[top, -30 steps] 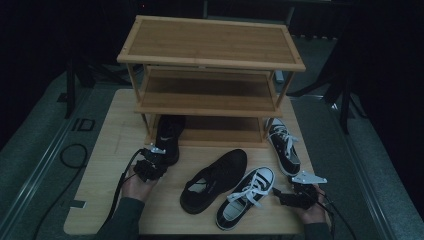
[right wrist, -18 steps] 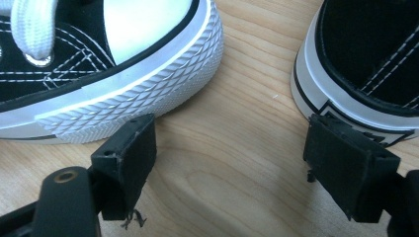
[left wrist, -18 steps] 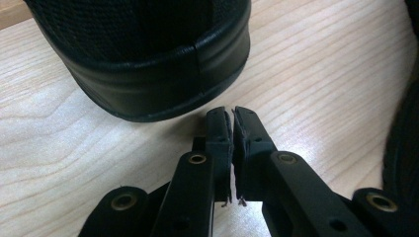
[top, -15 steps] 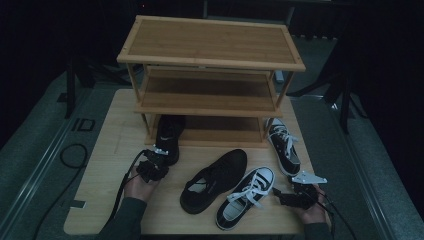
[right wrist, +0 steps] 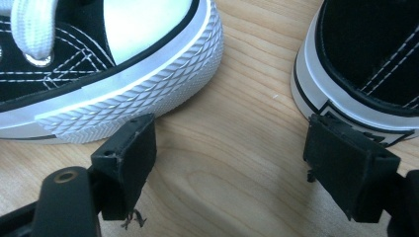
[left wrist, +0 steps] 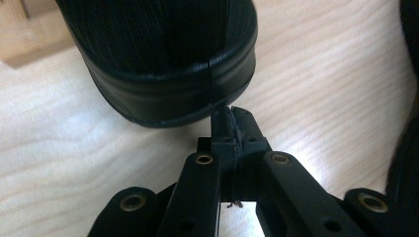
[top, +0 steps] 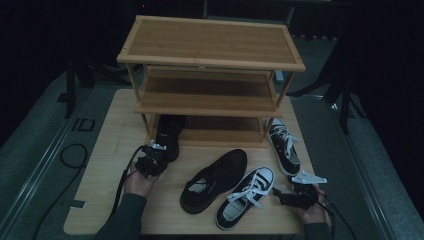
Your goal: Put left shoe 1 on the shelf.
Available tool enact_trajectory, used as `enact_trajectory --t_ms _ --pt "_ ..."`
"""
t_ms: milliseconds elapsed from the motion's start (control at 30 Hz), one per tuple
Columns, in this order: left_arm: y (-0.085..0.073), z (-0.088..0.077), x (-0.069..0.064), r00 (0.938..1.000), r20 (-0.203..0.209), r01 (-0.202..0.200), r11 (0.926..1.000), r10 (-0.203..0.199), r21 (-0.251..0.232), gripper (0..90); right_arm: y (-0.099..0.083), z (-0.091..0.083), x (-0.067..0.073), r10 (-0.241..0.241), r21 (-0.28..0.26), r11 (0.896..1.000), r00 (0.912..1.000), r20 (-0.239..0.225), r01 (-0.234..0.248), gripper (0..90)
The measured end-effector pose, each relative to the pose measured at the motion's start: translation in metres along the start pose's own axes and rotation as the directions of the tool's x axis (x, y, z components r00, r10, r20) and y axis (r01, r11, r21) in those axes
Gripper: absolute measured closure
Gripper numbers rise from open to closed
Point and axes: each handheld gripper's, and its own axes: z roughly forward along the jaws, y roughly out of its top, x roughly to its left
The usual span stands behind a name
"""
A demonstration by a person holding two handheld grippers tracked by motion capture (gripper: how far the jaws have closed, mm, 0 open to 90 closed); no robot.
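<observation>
**Risk: shoe shoved crooked, not gripped**

Left gripper (left wrist: pixel 232 114) pressed together on nothing, tips at the heel of the black shoe (left wrist: pixel 163 59), which sits at its 11 o'clock, half under the rack (top: pixel 210 100). A push there could skew it. Right gripper (right wrist: pixel 237 163) spread wide between the two sneakers (right wrist: pixel 99 64).

The one readable marking is "ID" (top: pixel 83 124), in dark letters on the grey floor at about nine o'clock from the wooden table (top: pixel 107 165), just off its left edge in the high view. The shoes, the shelf and the grippers carry no text or brand that can be read.
</observation>
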Motion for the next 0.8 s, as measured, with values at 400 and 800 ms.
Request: enact_trajectory --t_ms 400,800 --pt "0.022 0.015 0.006 0.9996 -0.026 0.008 1.0 -0.008 0.002 89.4 0.0 0.0 0.0 0.001 0.0 1.0 1.0 0.0 -0.001 20.4" --pt "0.035 0.026 0.009 0.9984 -0.054 0.018 0.9998 -0.018 0.004 89.4 0.0 0.0 0.0 0.001 0.0 1.0 1.0 0.0 -0.001 20.4"
